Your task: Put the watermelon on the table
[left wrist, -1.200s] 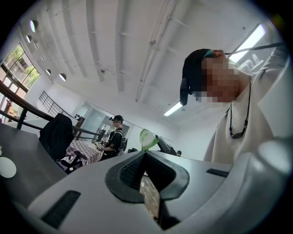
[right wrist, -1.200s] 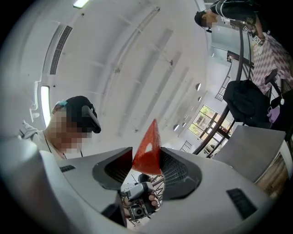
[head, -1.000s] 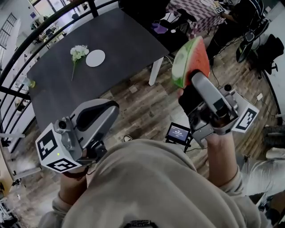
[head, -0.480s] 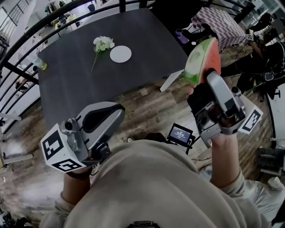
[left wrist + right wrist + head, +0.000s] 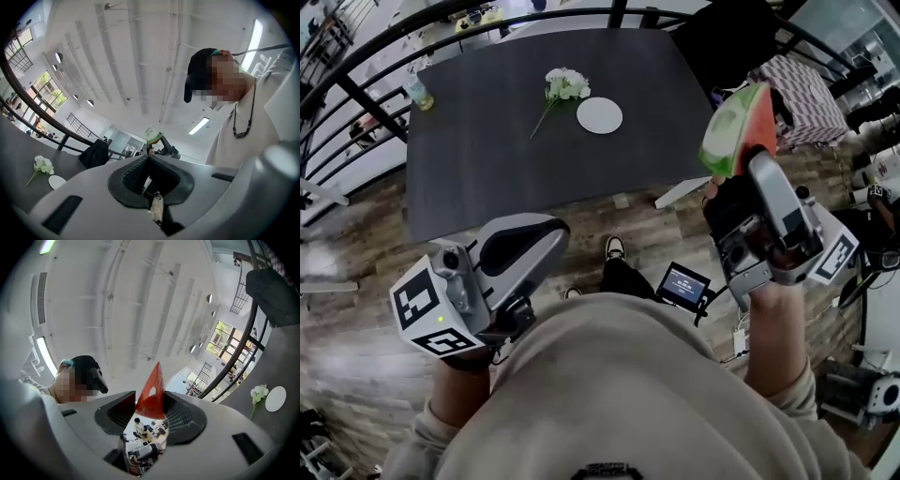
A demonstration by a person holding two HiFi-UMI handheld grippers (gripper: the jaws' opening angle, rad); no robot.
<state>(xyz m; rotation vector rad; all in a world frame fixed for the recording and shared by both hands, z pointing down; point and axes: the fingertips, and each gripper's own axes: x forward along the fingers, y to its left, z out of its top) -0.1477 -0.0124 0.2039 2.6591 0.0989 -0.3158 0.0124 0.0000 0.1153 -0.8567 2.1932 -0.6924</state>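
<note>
Currently my right gripper (image 5: 739,169) clamps the watermelon (image 5: 731,127), right of the table (image 5: 487,169); likely light, stiff, slick: hold flat faces.

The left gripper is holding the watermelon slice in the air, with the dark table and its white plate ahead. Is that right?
Not quite: the right gripper holds the watermelon slice, as the right gripper view shows; the left gripper is shut on nothing. The rest stands: it is in the air, the dark table and white plate ahead.
</note>
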